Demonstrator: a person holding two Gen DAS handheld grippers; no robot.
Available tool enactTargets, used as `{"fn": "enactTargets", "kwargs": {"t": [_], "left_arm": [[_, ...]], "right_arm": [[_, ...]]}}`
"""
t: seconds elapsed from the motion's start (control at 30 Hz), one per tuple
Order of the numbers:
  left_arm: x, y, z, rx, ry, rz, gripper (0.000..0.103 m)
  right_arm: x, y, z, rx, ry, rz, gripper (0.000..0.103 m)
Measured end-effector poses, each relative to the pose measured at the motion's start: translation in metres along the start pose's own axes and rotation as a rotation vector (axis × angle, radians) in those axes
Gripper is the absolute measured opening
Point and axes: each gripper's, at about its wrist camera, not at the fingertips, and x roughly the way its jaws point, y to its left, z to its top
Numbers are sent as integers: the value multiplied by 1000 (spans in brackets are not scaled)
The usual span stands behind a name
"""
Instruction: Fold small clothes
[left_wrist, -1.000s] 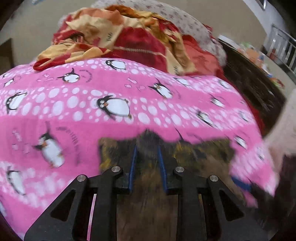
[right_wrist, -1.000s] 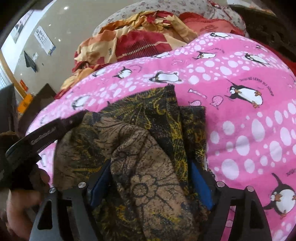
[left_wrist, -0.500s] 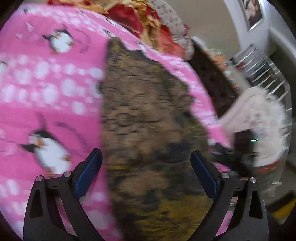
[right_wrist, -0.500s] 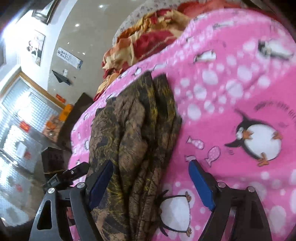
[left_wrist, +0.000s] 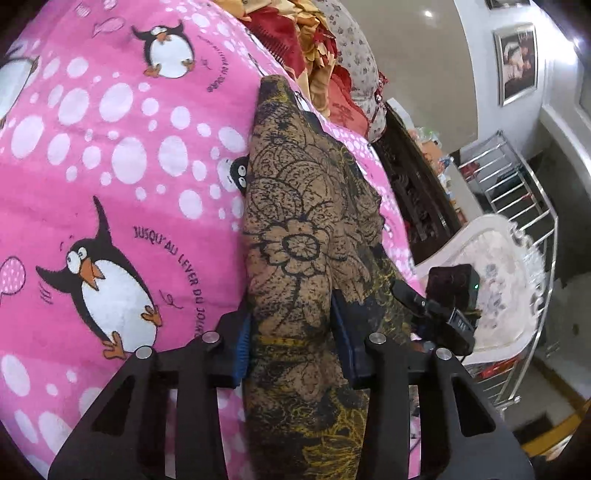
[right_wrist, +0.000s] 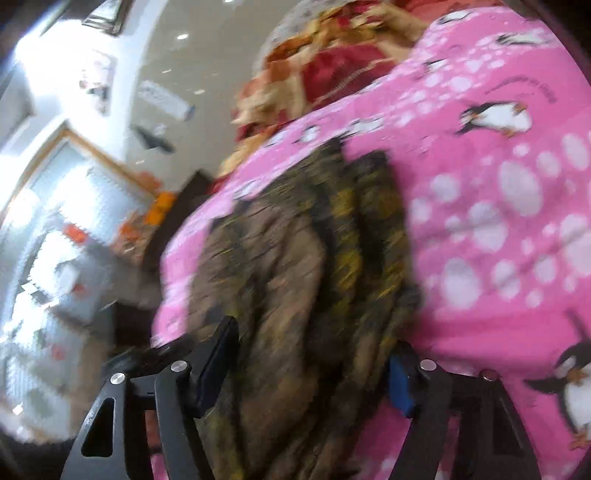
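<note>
Two grippers closed on a brown floral garment (left_wrist: 295, 236) atop a pink penguin blanket (left_wrist: 110, 155).
Left gripper (left_wrist: 291, 343) angled downward, fingers pinching cloth; right gripper (right_wrist: 306, 369) fingers narrowing around its bunched folds.

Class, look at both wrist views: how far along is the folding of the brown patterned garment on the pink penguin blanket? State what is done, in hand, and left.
Done: the brown patterned garment already lies gathered into a narrow, layered strip on the pink penguin blanket.
In hand: the left gripper is closing its jaws on the strip's near end; the right gripper is closing too, with the cloth between its jaws.
Left: probably a fold across its length, then setting it down neatly.
</note>
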Motion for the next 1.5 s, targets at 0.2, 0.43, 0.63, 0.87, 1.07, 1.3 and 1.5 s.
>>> {"fn": "enactTargets", "kwargs": {"t": [0.2,0.43,0.63,0.87,1.07,1.3,1.5], "left_arm": [[6,-6,-2,-15,-26,28,34],[-25,-23,-1,-21,-62,14,19],[-72,-1,5,3,-62,67,19],[-123,66,-9,-53,-51,152,22],[-120,61,-9,-37,-43,221,32],[-160,22,-8,90,-257,363,32],[-104,-15,38,116,-308,491,35]], "right_arm": [[9,0,2,22,26,-26,49],[10,5,-6,124,-8,-28,33],[44,26,-22,200,40,21,32],[111,73,-43,176,120,97,31],[88,74,-50,218,48,21,35],[20,154,-63,-146,-45,-257,37],[77,225,-69,-379,-62,-581,37]]}}
